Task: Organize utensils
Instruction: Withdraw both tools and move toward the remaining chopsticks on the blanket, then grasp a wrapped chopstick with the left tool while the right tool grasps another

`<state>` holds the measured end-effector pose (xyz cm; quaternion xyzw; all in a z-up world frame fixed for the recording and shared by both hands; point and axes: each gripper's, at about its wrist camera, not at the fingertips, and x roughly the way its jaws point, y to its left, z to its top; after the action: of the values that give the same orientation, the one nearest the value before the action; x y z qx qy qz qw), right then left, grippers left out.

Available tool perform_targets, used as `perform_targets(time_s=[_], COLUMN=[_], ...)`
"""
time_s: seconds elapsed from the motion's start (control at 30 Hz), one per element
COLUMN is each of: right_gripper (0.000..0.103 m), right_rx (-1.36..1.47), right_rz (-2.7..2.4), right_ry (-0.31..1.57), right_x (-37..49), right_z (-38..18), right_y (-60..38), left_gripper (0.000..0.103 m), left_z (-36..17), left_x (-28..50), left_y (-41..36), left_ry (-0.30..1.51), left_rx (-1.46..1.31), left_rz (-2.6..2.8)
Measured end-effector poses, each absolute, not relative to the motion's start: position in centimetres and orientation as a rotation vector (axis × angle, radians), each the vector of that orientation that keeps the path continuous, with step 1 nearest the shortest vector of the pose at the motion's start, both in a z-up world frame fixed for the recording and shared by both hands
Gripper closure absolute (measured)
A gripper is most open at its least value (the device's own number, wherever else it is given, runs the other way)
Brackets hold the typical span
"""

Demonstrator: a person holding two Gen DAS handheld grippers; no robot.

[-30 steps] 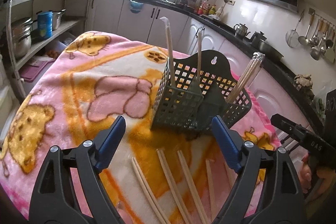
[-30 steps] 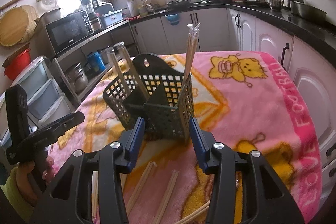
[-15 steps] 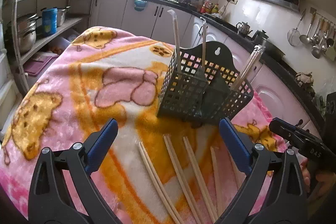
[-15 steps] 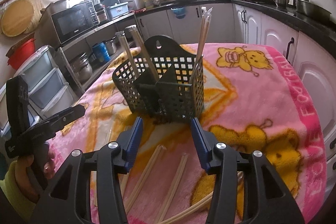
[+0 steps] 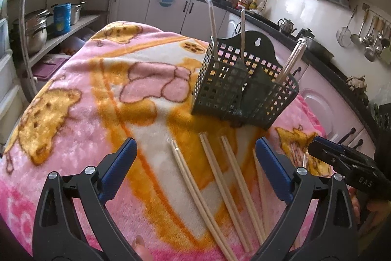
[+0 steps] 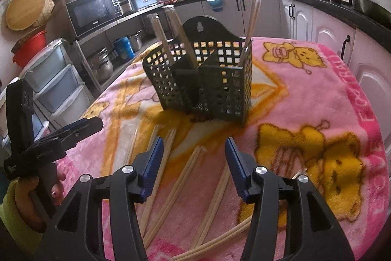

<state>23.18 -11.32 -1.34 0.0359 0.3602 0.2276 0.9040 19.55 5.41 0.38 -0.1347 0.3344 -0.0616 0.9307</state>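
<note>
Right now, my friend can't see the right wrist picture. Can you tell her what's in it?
A dark green utensil caddy stands on a pink cartoon-bear blanket, with wrapped chopsticks sticking up from its compartments. Loose wooden chopsticks lie on the blanket in front of it, below the open right gripper. The left gripper shows at the left edge, with a kitchen behind.

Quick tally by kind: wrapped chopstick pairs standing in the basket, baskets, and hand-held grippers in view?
Wrapped pairs in basket: 3
Basket: 1
Hand-held grippers: 2, left, right, both open
Total: 6
</note>
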Motion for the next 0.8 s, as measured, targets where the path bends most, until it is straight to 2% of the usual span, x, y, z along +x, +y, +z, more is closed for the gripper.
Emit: perform_targets(time_s=[0.6, 0.8], right_gripper=[0.053, 0.053], right_rx=[0.025, 0.018], right_rz=[0.513, 0.501], right_ry=[0.835, 0.875], right_x=[23.8, 25.5], right_z=[-4.8, -6.0], right_y=[-8.8, -8.3], left_gripper=[0.015, 0.028], left_z=[-4.2, -5.0], left_x=[18.2, 19.1], left_y=[6.6, 6.2], left_ry=[0.817, 0.858], left_rx=[-0.298, -0.313], left_rz=[-0.069, -0.093])
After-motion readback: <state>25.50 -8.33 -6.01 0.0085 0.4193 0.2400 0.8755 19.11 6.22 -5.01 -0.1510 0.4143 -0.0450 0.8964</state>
